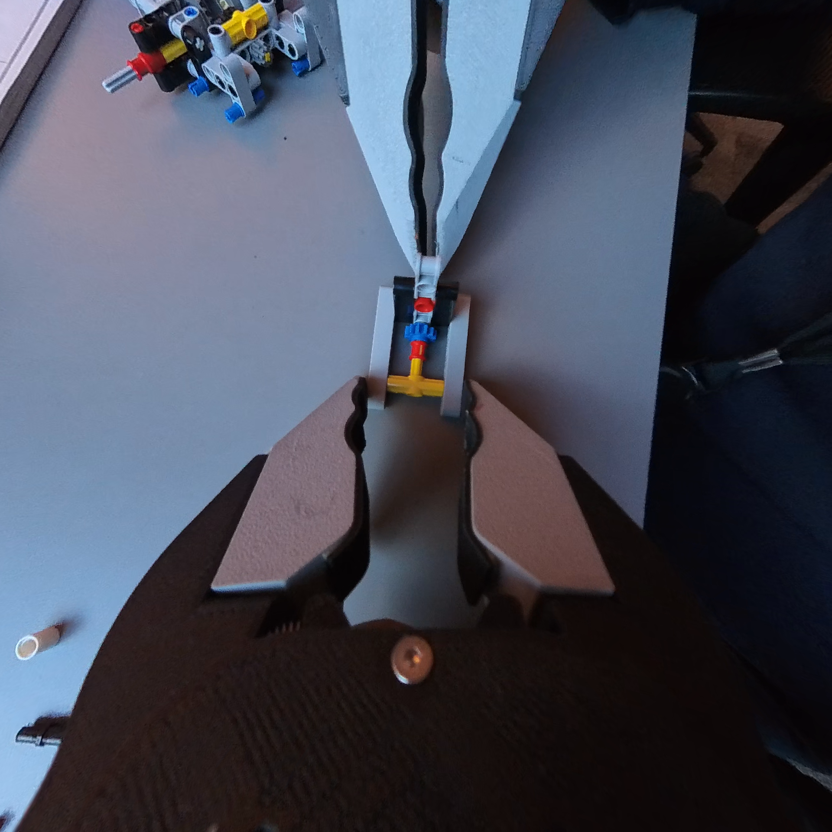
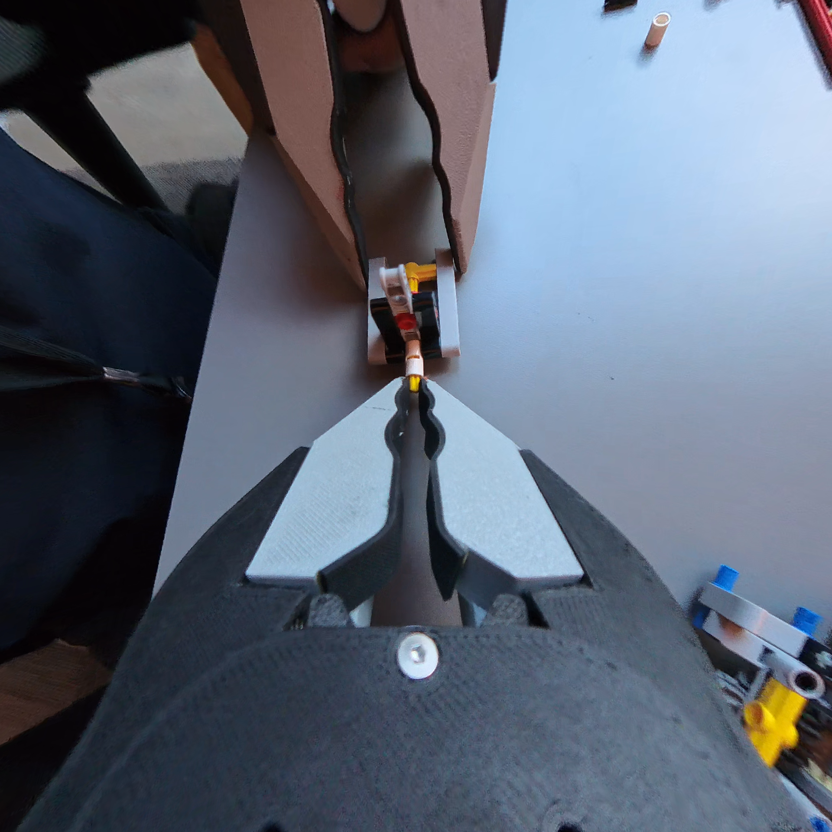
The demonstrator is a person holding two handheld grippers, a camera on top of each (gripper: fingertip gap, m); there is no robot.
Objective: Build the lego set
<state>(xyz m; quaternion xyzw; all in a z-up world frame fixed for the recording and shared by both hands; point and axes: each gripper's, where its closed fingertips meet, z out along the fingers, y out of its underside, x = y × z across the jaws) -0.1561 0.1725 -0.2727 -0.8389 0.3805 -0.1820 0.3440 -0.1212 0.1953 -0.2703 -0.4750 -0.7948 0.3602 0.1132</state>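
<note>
One yellow axle tip, right wrist view only.

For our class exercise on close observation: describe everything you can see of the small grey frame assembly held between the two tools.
The frame is a small plastic build lying flat on the grey table, near its edge. Two grey side beams join a black cross piece. Down the middle runs a yellow axle carrying a blue gear, red bushes and a yellow T-piece. The left tool clamps the beams' outer sides; the right tool pinches the axle's tip beyond a white sleeve.
</note>
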